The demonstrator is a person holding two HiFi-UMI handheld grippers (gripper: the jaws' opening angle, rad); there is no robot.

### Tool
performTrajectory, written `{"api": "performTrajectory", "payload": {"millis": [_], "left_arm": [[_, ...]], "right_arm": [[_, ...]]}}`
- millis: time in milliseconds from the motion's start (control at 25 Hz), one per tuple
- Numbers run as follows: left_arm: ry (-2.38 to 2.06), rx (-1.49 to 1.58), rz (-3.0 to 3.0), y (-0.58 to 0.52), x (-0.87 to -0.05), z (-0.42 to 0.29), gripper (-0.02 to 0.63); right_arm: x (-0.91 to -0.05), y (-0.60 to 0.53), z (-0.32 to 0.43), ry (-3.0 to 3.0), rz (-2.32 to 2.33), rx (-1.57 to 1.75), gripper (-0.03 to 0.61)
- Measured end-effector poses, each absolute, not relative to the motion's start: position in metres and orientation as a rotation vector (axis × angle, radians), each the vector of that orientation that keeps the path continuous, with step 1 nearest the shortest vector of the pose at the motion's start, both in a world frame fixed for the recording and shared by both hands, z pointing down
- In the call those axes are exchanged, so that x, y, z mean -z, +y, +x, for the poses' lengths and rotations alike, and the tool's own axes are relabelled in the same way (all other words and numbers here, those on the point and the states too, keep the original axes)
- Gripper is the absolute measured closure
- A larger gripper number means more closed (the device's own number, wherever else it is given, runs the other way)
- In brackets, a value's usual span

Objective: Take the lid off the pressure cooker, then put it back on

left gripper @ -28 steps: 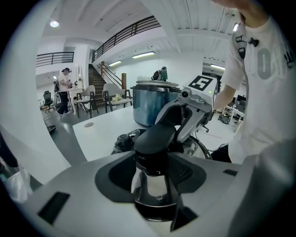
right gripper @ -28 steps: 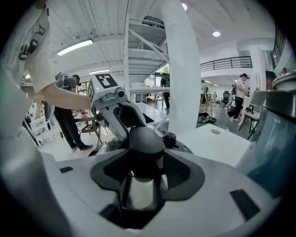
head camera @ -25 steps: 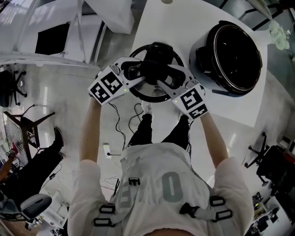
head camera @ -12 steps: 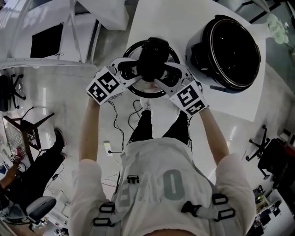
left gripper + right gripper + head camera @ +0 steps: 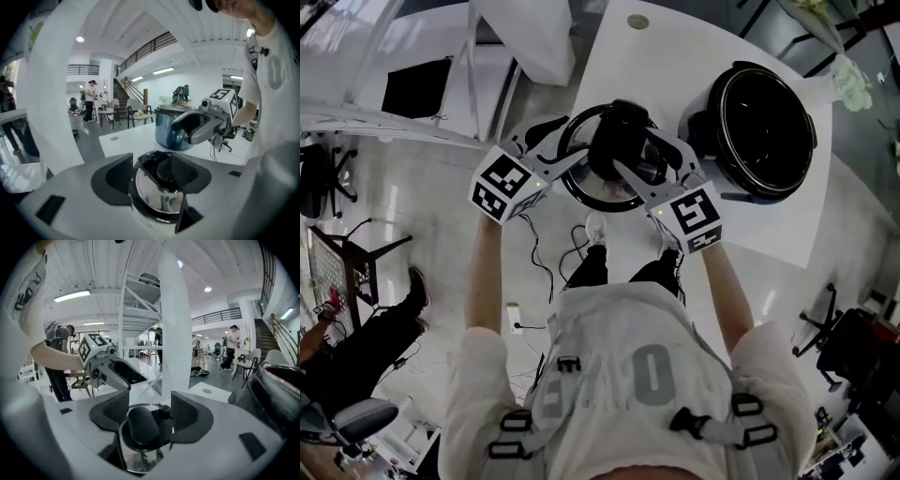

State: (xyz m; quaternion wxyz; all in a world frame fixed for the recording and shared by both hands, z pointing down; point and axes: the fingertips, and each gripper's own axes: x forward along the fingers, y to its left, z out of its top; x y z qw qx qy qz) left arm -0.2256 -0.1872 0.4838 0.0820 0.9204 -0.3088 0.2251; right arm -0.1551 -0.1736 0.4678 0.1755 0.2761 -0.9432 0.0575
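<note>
The steel lid (image 5: 602, 194) with its black handle (image 5: 619, 141) hangs over the near left corner of the white table (image 5: 675, 47), left of the open pot (image 5: 764, 117). My left gripper (image 5: 581, 155) grips the handle from the left and my right gripper (image 5: 649, 167) from the right. In the left gripper view the handle (image 5: 164, 171) sits between the pads of the left gripper (image 5: 150, 173). The right gripper (image 5: 145, 416) brackets the handle (image 5: 143, 425) the same way. Both pairs of jaws have just been opening a little, with the handle still between them.
The pot (image 5: 176, 129) stands lidless on the table's right half, close to my right gripper. A round grommet (image 5: 637, 21) marks the table's far side. Cables (image 5: 539, 253) trail on the floor below. A seated person (image 5: 356, 347) and office chairs are at the left.
Both grippers and the lid have come up a little, toward the head camera. The marker cubes have spread slightly apart. The pot has not moved.
</note>
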Motion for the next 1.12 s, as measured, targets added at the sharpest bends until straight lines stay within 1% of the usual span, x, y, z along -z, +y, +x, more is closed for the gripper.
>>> {"api": "performTrajectory", "payload": {"millis": [160, 360, 440, 480, 600, 760, 1120], "left_arm": [[-1.276, -0.365, 2.697, -0.195, -0.427, -0.246, 0.359], [-1.697, -0.091, 2.498, -0.180, -0.381, -0.280, 0.359], [-1.873, -0.007, 2.389, -0.170, -0.366, -0.300, 0.359], [-1.954, 0.020, 2.348, -0.166, -0.359, -0.308, 0.359], [-2.080, -0.007, 2.335, -0.157, -0.345, -0.317, 0.359], [-2.140, -0.043, 2.352, -0.144, -0.338, -0.317, 0.359], [-2.059, -0.060, 2.395, -0.148, -0.344, -0.307, 0.359]], "right_arm": [[-0.434, -0.187, -0.157, -2.723, 0.924, -0.188, 0.281], [-0.393, -0.198, -0.142, -2.744, 1.184, -0.188, 0.275], [-0.373, -0.199, -0.133, -2.769, 1.322, -0.194, 0.281], [-0.365, -0.199, -0.129, -2.779, 1.381, -0.190, 0.309], [-0.348, -0.196, -0.120, -2.775, 1.464, -0.139, 0.307], [-0.346, -0.187, -0.119, -2.784, 1.445, -0.138, 0.302], [-0.350, -0.183, -0.134, -2.799, 1.339, -0.125, 0.290]]}}
